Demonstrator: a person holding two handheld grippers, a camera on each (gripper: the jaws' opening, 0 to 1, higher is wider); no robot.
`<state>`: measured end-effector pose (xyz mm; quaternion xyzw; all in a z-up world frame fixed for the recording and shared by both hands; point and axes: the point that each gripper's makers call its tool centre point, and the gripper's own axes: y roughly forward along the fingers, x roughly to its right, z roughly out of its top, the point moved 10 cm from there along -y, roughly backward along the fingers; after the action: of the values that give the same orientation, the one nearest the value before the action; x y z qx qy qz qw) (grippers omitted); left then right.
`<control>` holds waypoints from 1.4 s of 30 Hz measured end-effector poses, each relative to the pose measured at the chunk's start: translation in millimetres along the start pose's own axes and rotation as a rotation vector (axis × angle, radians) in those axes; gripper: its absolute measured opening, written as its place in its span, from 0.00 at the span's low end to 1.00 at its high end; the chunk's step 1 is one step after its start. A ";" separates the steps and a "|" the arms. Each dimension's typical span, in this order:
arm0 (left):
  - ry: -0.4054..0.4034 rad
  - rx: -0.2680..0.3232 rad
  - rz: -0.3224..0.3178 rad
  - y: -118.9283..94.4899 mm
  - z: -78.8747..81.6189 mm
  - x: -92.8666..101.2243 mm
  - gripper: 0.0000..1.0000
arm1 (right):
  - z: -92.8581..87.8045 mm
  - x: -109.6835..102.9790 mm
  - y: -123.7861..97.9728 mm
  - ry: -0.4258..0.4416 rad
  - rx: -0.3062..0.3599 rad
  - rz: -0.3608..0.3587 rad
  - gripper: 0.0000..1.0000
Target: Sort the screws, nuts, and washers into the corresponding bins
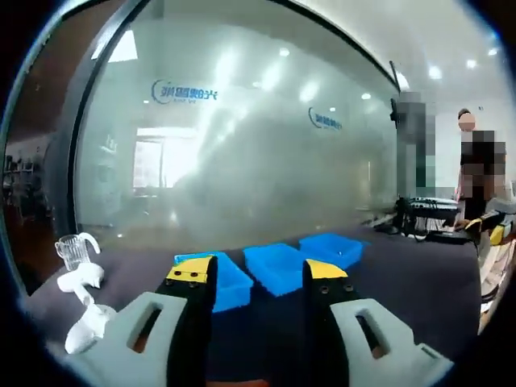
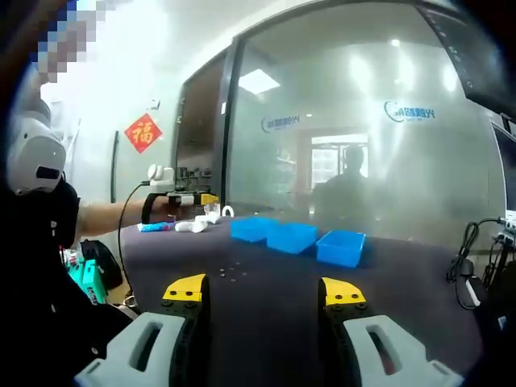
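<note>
Dark counter [image 2: 322, 306] under everything. Three blue bins [image 2: 292, 236] in a row toward the far edge, before frosted glass [image 1: 242, 145]. Left gripper [image 1: 260, 282] held above the counter just short of the bins, fingers [image 1: 193, 278] spread wide, empty. Right gripper [image 2: 264, 294] likewise, fingers parted, holding nothing. Small hardware [image 2: 234, 271] scattered on the counter, near the bins, too small to tell apart.
</note>
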<state>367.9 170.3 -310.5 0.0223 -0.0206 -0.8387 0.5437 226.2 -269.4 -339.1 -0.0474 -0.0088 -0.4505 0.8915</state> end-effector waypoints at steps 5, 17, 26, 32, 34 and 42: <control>0.013 0.020 -0.017 -27.7 -5.7 7.8 0.42 | 0.6 0.3 3.8 0.000 0.005 0.000 0.49; -0.040 0.018 -0.099 -75.0 -19.7 30.6 0.42 | 3.4 0.0 7.5 -0.003 0.014 0.001 0.49; -0.046 -0.027 -0.133 -100.7 -36.5 44.5 0.42 | 3.3 2.0 8.3 -0.004 0.015 -0.004 0.49; -0.040 -0.077 -0.216 -102.3 -41.5 47.5 0.42 | 2.4 2.0 9.0 -0.003 0.016 -0.001 0.49; -0.023 -0.114 -0.240 -100.9 -44.5 47.6 0.43 | 2.3 1.6 9.0 -0.002 0.017 0.000 0.49; -0.024 -0.196 -0.322 -97.3 -44.3 45.2 0.44 | -0.1 -0.2 7.4 0.001 0.013 0.003 0.49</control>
<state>263.4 168.3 -361.1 -0.0376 0.0587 -0.9131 0.4018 232.0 -264.9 -339.8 -0.0414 -0.0114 -0.4492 0.8924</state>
